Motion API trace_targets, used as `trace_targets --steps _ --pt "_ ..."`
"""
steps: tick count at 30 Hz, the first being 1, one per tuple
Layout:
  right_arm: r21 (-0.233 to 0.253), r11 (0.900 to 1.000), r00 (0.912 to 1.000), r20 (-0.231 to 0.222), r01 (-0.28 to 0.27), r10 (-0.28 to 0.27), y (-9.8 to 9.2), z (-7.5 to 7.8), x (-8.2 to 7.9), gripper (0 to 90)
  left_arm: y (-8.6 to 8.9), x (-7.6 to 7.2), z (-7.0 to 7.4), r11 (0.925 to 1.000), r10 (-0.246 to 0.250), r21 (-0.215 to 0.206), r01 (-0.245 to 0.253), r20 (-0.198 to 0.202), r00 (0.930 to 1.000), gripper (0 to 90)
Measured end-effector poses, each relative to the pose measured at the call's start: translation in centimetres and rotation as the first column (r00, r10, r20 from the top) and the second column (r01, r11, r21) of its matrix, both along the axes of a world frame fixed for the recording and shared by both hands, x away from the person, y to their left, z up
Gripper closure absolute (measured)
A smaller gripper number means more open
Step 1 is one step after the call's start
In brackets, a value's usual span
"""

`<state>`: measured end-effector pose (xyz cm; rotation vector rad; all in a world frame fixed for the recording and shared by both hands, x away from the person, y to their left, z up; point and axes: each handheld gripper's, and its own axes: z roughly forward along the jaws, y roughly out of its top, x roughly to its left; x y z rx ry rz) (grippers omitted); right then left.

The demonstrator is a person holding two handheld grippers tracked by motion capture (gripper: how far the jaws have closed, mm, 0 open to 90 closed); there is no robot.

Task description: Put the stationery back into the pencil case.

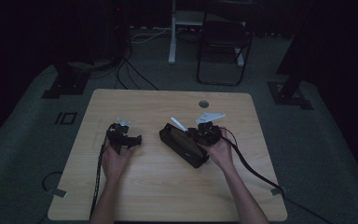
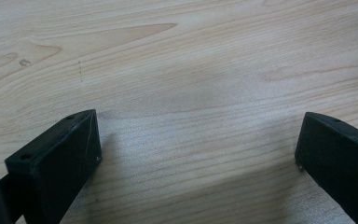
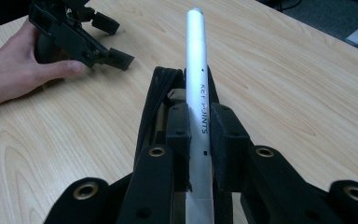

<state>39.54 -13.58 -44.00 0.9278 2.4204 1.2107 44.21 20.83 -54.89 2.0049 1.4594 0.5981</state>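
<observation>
A silver pen (image 3: pixel 199 88) marked "KEY POINTS" is clenched between the right gripper (image 3: pixel 200 135)'s fingers, its tip slanting up and away over a black pouch (image 1: pixel 182 143) that lies open right of the worktop (image 1: pixel 135 186)'s middle. The left gripper (image 1: pixel 129 140) sits well apart to the left, its fingers (image 2: pixel 60 154) spread wide over bare wood. Broad open wood runs from both to the near and far edges.

Pen's (image 3: pixel 199 93) lower end beyond frame edge
</observation>
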Motion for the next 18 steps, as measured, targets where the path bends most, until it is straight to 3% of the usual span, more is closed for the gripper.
trace_targets --steps 18 --pt "-0.017 1.0 0.9995 -0.031 -0.001 0.0 0.8 -1.3 0.3 79.0 0.0 0.0 0.0 1.0 0.0 0.0 0.0 0.0 1.0 0.5"
